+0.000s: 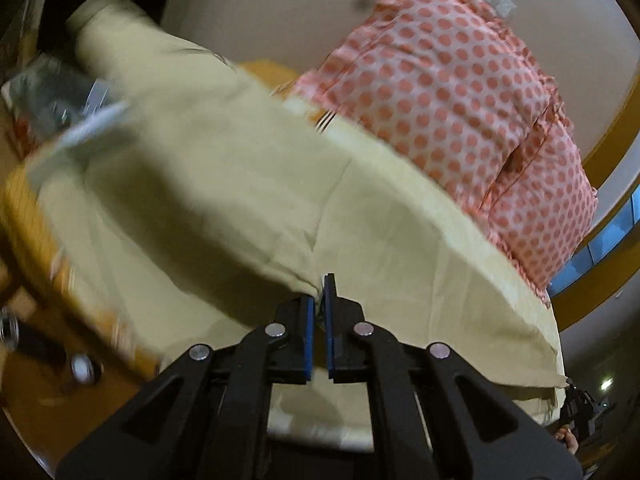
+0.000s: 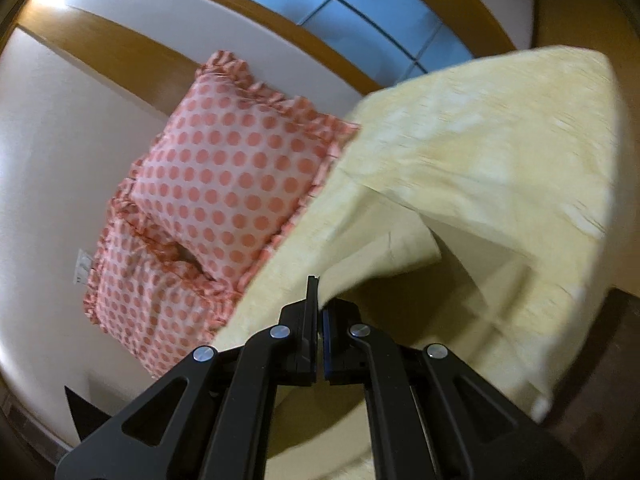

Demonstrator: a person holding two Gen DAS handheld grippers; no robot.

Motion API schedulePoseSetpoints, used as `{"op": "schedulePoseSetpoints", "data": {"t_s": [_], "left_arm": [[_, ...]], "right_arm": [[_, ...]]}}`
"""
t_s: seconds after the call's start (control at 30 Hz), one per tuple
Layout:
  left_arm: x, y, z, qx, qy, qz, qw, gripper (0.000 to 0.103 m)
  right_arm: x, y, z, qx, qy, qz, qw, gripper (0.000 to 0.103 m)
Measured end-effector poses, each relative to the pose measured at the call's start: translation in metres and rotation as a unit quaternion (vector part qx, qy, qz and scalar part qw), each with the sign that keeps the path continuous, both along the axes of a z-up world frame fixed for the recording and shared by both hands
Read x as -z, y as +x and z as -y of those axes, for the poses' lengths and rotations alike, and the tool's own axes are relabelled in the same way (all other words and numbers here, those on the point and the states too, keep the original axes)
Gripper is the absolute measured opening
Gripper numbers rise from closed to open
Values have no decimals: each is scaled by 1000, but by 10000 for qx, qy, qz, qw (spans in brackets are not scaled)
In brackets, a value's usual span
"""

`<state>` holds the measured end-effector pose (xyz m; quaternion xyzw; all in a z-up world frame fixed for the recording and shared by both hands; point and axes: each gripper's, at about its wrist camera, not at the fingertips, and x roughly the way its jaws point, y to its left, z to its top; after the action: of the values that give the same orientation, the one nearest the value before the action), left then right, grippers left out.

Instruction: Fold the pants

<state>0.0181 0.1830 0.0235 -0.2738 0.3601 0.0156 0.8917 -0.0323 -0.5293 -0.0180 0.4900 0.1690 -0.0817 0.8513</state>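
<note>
1. The left hand-held gripper [image 1: 320, 292] has its blue-padded fingers nearly together, pinching an edge of the pale yellow pants [image 1: 192, 184].
2. In the left wrist view the pants are lifted and stretch away from the polka-dot pillows [image 1: 452, 92], up toward the left of the picture; the cloth there is blurred.
3. The pants hang above a bed covered by a pale yellow sheet [image 1: 432, 280], which runs right up to the pillows.
4. The right hand-held gripper [image 2: 319, 300] is likewise closed down to a narrow slit, clamping another edge of the pants [image 2: 492, 152].
5. In the right wrist view the pants rise to the right of the pillows [image 2: 224, 176] and drape in a fold, open underneath.
6. Behind the pillows stand a white wall [image 2: 52, 128] and a wood-framed window [image 2: 380, 4].
</note>
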Motion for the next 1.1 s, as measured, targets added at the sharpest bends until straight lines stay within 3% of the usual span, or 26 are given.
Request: {"op": "schedulePoseSetpoints", "data": {"t_s": [0.2,0.23,0.3,0.33,0.37,0.47,0.53,0.7,0.8,0.87,0.97,1.1], "left_arm": [[29,-23,4,-58,88,-43,9999,9],[30,-26,6,-66,154,18,9999,10],[29,-30,9,-41,244,121,9996,19],[28,-32,10,-45,275,164,9995,34],[27,-34,11,-34,310,255,9992,46],[24,-36,16,28,391,402,9984,59],[24,-36,18,49,458,440,9980,61],[24,-38,22,124,519,552,9971,68],[25,-38,24,145,536,605,9966,72],[25,-38,25,163,562,624,9963,74],[22,-42,21,191,398,722,9964,77],[17,-55,2,-155,216,1001,9946,86]], "right_arm": [[2,-19,-5,237,-411,-454,9978,2],[0,-22,-6,308,-509,-526,9968,10],[-7,-36,-6,715,-856,-638,9917,41],[-8,-40,-6,853,-958,-637,9897,55],[-9,-44,-5,990,-1074,-684,9869,55],[0,-41,-2,965,-1043,-857,9861,54],[9,-36,-3,859,-972,-942,9871,48],[13,-28,-28,467,-1398,-822,9857,33],[16,-22,-39,265,-1521,-695,9856,19],[16,-21,-39,283,-1577,-584,9854,5],[7,-15,-40,261,-1753,-407,9833,4],[-38,9,-66,-208,-2129,232,9766,4]]}}
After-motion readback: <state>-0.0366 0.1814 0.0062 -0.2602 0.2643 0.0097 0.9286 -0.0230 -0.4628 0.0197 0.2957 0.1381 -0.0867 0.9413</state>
